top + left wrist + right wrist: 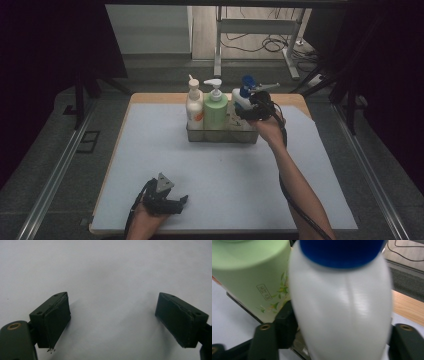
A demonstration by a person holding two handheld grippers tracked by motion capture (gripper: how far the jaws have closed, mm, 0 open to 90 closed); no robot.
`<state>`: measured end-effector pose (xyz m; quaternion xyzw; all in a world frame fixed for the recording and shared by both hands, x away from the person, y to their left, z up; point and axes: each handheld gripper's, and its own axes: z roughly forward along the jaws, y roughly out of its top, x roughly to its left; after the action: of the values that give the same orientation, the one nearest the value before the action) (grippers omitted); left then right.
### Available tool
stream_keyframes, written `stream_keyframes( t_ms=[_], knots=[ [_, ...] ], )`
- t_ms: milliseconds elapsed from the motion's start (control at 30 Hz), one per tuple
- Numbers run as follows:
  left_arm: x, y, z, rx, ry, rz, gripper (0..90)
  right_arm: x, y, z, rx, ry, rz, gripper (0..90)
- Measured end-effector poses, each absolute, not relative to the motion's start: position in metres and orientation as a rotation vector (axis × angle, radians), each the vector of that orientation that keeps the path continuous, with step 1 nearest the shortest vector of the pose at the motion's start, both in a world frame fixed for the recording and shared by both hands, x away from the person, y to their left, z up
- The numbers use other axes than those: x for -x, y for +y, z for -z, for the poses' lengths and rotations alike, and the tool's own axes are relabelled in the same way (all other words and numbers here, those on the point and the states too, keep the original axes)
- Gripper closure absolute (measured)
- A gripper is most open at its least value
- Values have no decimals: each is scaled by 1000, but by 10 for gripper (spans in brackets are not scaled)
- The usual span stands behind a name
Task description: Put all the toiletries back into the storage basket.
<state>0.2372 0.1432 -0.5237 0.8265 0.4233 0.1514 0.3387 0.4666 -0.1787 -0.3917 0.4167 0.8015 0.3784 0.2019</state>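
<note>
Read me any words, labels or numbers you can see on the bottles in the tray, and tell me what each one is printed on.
Green bottle: a small boxed stamp of two characters beside a leaf-and-flower print, too blurred to read.
White bottle with blue cap: no print on the side that shows.
Cream bottle: an orange mark on the front, too small to read.
Tray: no text to be seen.

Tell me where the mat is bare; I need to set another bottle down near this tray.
The white mat is bare between the tray and the left gripper, and left of the tray. It is crowded at the tray: white-orange bottle, green pump bottle, and blue-capped white bottle between the right gripper's jaws.
</note>
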Motion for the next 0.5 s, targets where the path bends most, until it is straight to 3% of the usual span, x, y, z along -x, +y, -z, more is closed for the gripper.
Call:
stream_keyframes(
  t_ms=[500],
  knots=[
    [-237, 143, 524, -2147, 1105, -394, 124, -455, -186, 395, -1125, 2233, -1088, 285]
  ],
)
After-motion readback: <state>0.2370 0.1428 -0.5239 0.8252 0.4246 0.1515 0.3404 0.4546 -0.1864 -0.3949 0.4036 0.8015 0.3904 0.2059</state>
